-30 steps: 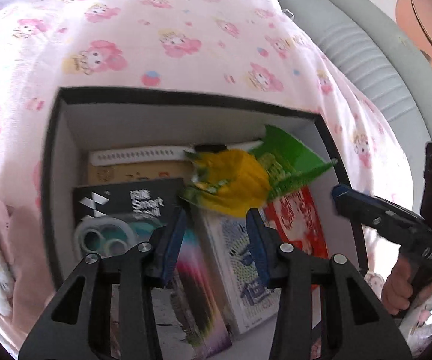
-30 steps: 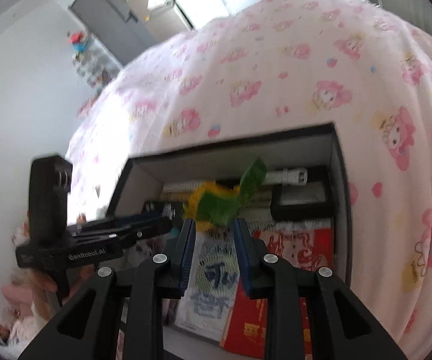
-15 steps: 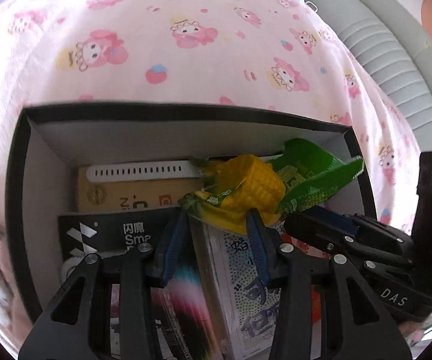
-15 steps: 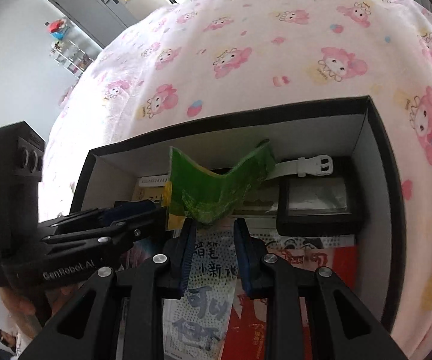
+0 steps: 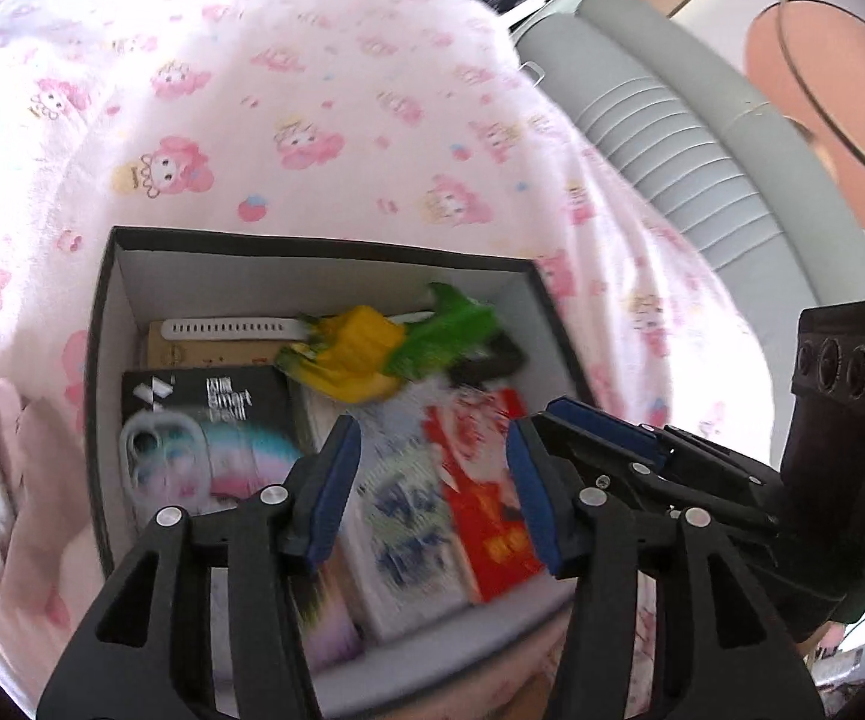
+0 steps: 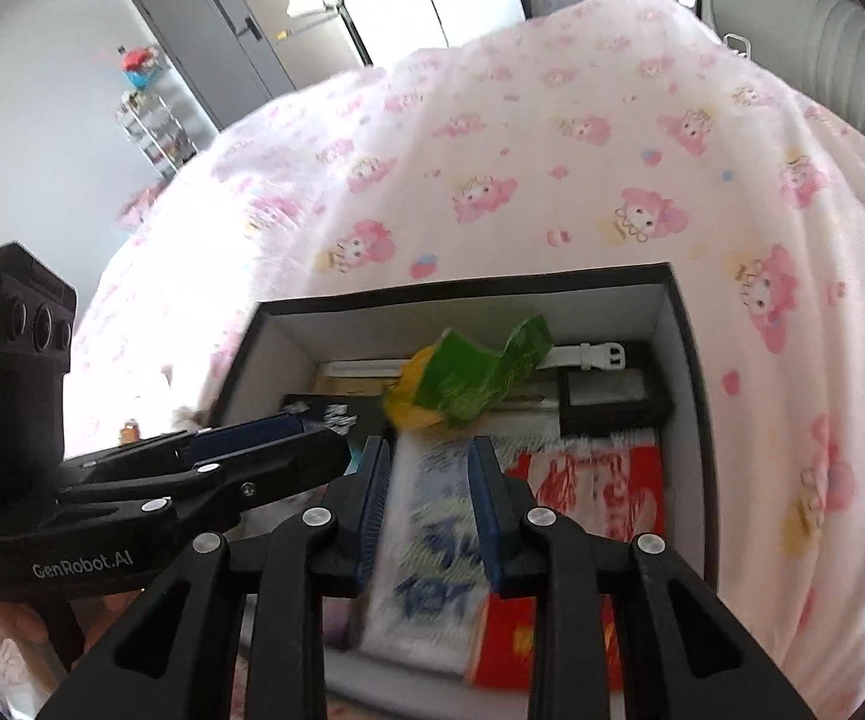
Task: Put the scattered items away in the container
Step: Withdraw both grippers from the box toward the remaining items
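Note:
A black box with white inner walls [image 5: 102, 360] [image 6: 681, 360] sits on the pink blanket and holds several items. A yellow and green snack bag [image 5: 372, 354] [image 6: 462, 378] lies loose on top of them near the box's far wall. My left gripper [image 5: 429, 486] is open and empty above the box's near half. My right gripper [image 6: 426, 480] is open and empty, also above the near half. Each gripper shows in the other's view, the right one [image 5: 612, 444] and the left one [image 6: 264, 444].
In the box lie a white watch strap [image 5: 234, 328], a black booklet [image 5: 210, 396], a clear phone case [image 5: 162, 456], a white printed packet [image 5: 402, 510], a red packet [image 5: 486, 480] and a small black case [image 6: 606, 396]. A grey headboard [image 5: 702, 180] runs at the right.
Both grippers have opened and pulled back up from the box. The snack bag was let go and now lies in the box.

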A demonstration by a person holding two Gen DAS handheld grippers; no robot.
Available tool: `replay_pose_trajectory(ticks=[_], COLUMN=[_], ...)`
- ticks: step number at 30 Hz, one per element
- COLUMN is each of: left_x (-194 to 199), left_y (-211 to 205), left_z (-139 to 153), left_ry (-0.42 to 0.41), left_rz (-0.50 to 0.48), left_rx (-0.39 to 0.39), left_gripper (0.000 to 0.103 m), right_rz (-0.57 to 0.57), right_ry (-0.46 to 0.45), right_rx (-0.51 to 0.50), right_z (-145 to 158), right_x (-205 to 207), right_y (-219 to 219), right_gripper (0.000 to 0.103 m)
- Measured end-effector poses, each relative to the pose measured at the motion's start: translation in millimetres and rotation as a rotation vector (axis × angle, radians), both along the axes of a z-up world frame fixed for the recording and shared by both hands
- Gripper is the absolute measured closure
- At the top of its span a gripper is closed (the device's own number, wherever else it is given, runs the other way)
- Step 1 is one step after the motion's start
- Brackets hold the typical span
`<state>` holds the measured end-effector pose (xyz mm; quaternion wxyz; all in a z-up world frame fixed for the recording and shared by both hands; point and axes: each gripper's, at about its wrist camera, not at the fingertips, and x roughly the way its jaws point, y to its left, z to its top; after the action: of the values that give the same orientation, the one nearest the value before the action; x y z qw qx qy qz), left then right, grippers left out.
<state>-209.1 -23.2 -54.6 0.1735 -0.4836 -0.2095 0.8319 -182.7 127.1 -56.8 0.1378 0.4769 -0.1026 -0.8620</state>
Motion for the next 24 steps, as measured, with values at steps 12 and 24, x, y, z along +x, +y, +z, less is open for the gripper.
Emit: replay_pose_trajectory(ticks=[12, 24], left_x=[110, 179], left_y=[12, -17], left_z=[24, 20], left_ry=[0.031, -0.005], left_rz=[-0.014, 0.035], left_rx=[-0.019, -0.057], left_gripper=[0.050, 0.050], right_rz=[0.001, 0.089], right_ry=[0.038, 0.002], right_rx=[0.043, 0.016], right_z=[30, 20], right_x=[112, 163], right_y=[-13, -52], right_gripper=[0.079, 0.079])
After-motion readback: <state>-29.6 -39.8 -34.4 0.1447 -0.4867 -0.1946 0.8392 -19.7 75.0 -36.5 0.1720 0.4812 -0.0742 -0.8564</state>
